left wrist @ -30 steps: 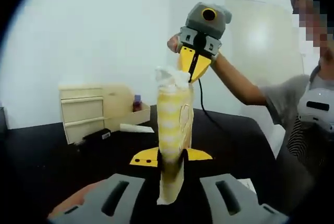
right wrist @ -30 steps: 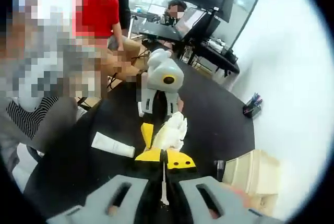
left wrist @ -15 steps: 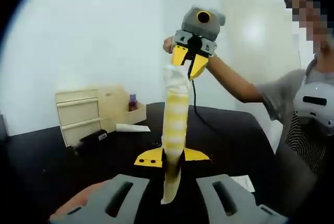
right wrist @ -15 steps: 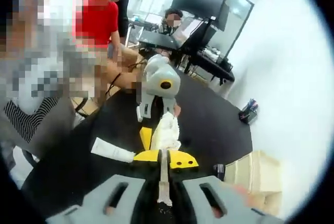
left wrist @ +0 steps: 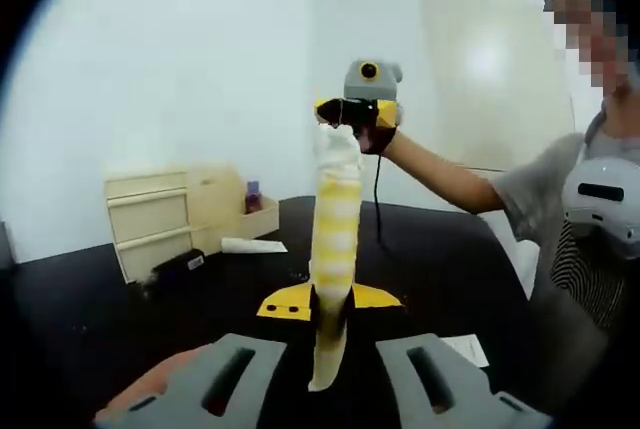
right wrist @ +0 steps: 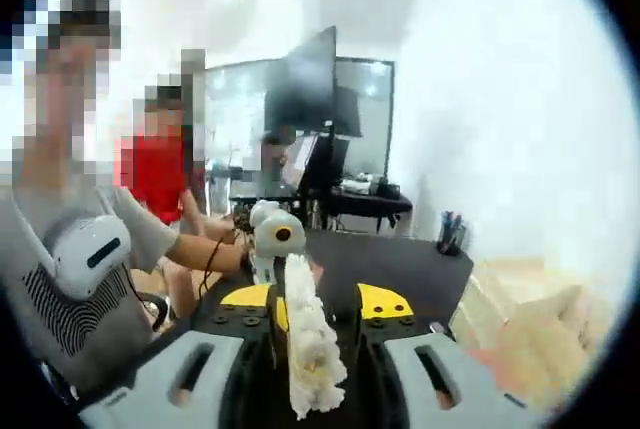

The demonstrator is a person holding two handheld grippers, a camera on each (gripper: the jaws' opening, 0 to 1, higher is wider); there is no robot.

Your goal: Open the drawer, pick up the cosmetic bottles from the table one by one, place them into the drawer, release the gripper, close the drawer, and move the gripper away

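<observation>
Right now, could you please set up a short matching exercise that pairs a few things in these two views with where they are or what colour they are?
Things:
1. yellow-and-white tube
2. drawer unit
3. flat white tube
4. black monitor

Descriptions:
A. lying on the black table
B. held at both ends, by the left gripper and the right gripper
C. cream-coloured, drawers closed
D. beyond the table in the right gripper view

Pairs: 1-B, 2-C, 3-A, 4-D

Office or lab: big monitor [right wrist: 312,84] on desk [right wrist: 365,204], glass partition [right wrist: 235,114], seated people behind.
</observation>
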